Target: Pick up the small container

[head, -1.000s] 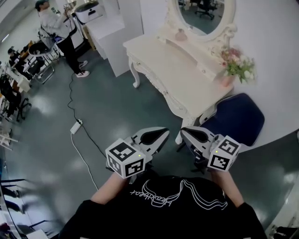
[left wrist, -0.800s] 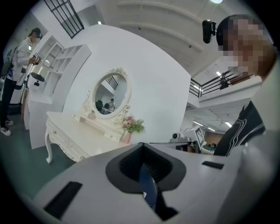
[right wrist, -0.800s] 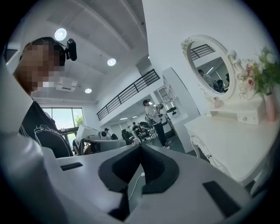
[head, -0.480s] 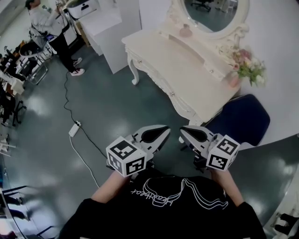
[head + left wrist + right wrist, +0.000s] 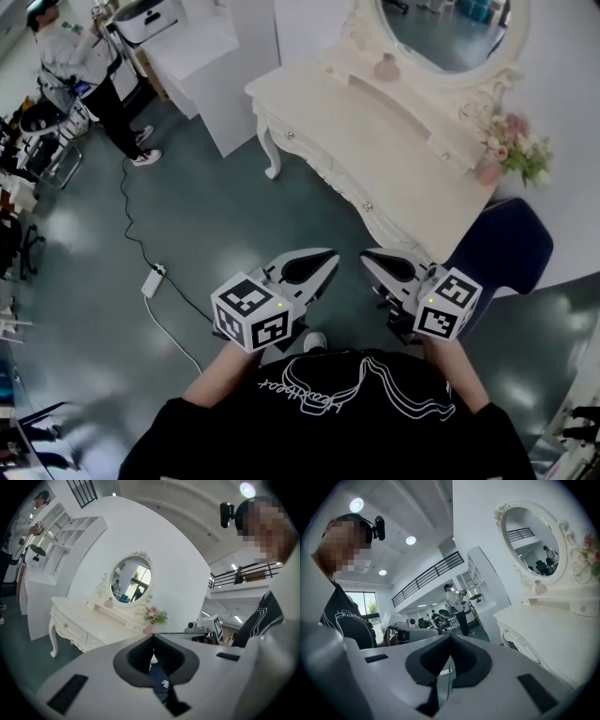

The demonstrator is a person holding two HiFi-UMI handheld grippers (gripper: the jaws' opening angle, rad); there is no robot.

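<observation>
Steadily the white surface [image 5: 375,141] has drawn nearer in the head view — the approach is on. The left claw [image 5: 326,257] and right claw [image 5: 367,256] are both closed and empty; the small pink container [image 5: 386,67] stands below the mirror [image 5: 450,28], well apart from them.

Small container [image 5: 386,67] on dressing table [image 5: 366,122] below mirror [image 5: 450,28], flower vase [image 5: 487,172] at its right end, chair [image 5: 506,246] before that end, power strip [image 5: 153,279] on floor at left
</observation>
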